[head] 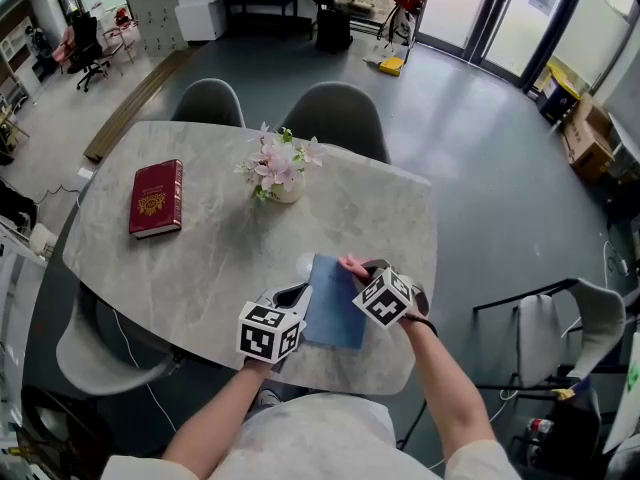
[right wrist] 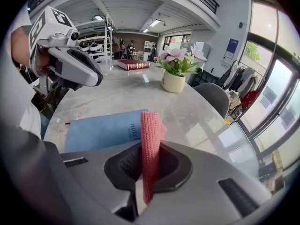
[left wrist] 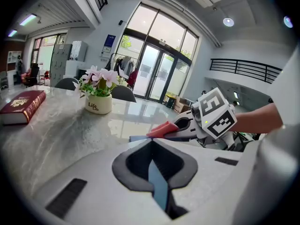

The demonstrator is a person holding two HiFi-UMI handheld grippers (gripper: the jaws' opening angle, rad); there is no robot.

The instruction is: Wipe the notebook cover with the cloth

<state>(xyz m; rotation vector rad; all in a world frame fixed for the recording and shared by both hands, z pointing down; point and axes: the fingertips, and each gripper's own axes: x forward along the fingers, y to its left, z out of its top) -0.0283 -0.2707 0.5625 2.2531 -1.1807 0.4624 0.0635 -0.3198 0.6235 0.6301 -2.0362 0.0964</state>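
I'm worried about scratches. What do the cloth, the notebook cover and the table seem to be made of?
The cloth looks like a pinkish-red knit textile: ribbed loops, soft fold. The notebook cover looks smooth, matte blue, probably coated card or faux leather; I can't tell which. The table is grey, veined and glossy with reflections: marble or a stone-look slab.

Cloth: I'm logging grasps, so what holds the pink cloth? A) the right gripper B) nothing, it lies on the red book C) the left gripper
A: the right gripper view shows the pink cloth pinched in the right gripper; the left gripper grips the blue notebook.
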